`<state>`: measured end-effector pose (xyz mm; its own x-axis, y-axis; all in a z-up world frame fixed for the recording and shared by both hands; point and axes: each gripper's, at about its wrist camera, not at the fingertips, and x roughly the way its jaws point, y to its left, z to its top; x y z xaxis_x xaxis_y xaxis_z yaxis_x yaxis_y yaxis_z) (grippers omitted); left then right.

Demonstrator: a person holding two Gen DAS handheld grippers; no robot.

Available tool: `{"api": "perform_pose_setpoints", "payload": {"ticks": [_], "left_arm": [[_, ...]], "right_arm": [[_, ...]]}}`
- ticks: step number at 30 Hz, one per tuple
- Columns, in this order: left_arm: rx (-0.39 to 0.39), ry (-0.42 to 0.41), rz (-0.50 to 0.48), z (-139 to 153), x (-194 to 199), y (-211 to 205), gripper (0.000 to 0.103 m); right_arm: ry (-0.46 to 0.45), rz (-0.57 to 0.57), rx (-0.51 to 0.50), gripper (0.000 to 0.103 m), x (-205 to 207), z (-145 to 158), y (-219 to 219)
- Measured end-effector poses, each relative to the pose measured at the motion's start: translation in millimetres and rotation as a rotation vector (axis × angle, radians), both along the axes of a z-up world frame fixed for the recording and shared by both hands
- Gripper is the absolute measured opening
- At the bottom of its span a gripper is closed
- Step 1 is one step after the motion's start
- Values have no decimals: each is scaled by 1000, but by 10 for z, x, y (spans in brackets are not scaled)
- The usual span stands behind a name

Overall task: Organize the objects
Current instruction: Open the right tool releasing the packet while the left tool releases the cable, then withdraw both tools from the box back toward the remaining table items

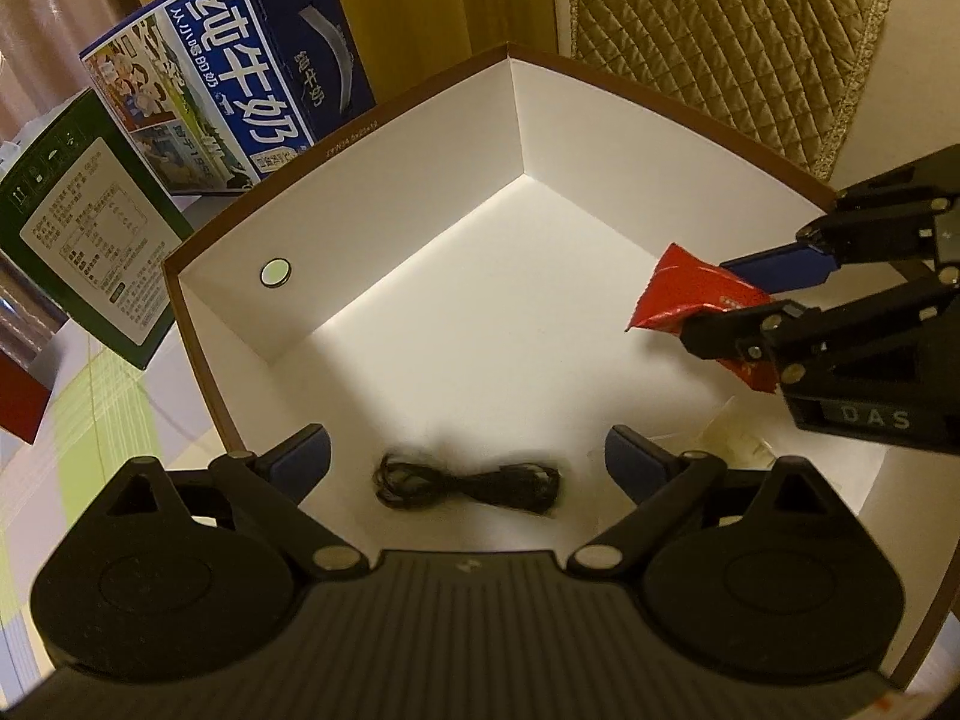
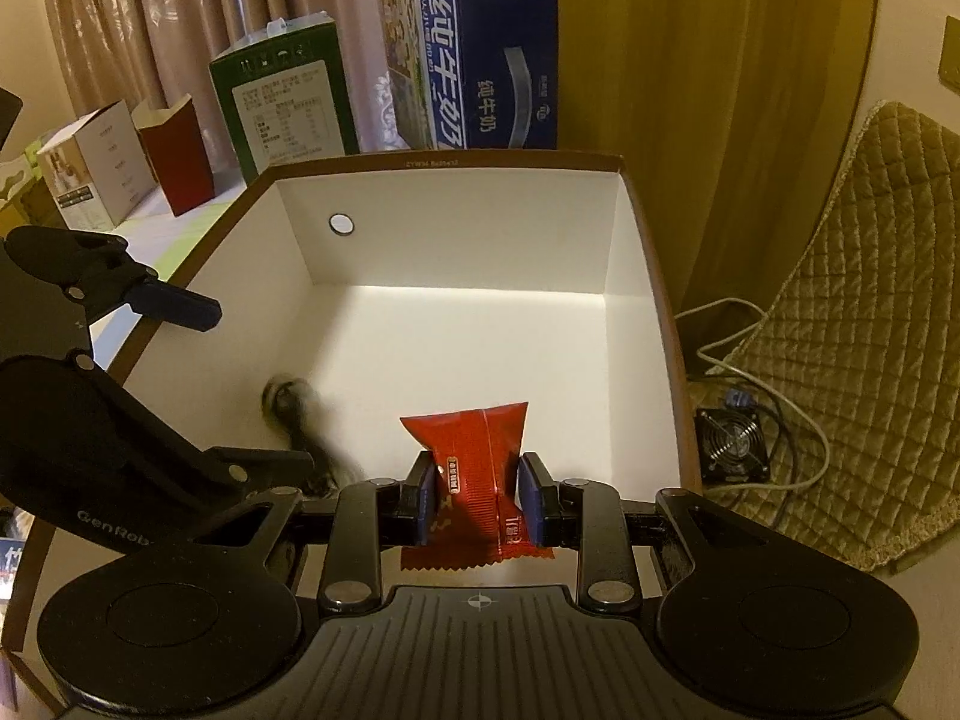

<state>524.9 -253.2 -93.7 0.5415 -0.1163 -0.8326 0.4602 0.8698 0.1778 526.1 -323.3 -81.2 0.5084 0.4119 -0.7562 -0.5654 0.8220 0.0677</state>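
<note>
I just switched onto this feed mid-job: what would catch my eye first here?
The red snack packet, pinched in the right hand-held gripper above the open white-lined box, stands out most. On the box floor lies a coiled black cable, just ahead of the open, empty left hand-held gripper. Behind the box stands a blue milk carton beside a green carton.

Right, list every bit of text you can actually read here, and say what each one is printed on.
"纯牛奶": blue milk carton, large on its side and small on its front.
"DAS": body of the right gripper.
"GenRob", cut off: body of the left gripper.
Too small or blurred: green carton panel, box rim code, red packet label, white box.
</note>
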Motion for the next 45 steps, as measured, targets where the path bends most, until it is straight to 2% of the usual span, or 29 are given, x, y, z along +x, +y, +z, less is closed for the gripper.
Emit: {"api": "perform_pose_setpoints", "payload": {"ticks": [2, 4, 6, 10, 13, 15, 23, 30, 36, 45], "left_arm": [[-1, -4, 3, 12, 2, 3, 98], [-5, -3, 7, 23, -2, 14, 98], [-8, -4, 10, 36, -19, 31, 98], [-20, -5, 10, 70, -70, 62, 98], [-24, -10, -1, 108, -139, 74, 98], [-34, -14, -4, 134, -182, 97, 98], [-70, -43, -8, 315, -357, 156, 98], [-137, -63, 21, 526, -618, 245, 98], [-196, -71, 56, 681, -918, 337, 98], [-240, -79, 141, 862, -1398, 653, 99]], "right_arm": [[-6, -3, 2, 26, 1, 9, 0], [-12, -7, 15, 32, -3, 23, -12], [-13, 6, 42, 42, -23, 41, -16], [-42, 5, 32, 55, -95, 79, 19], [-28, -1, 45, 63, -130, 122, -23], [-29, -7, 66, 72, -181, 168, -66], [-37, -62, 141, 89, -417, 396, -295], [-35, -115, 202, 97, -646, 553, -478], [-45, -143, 225, 97, -878, 657, -558], [-45, -156, 238, 98, -1266, 745, -518]]}}
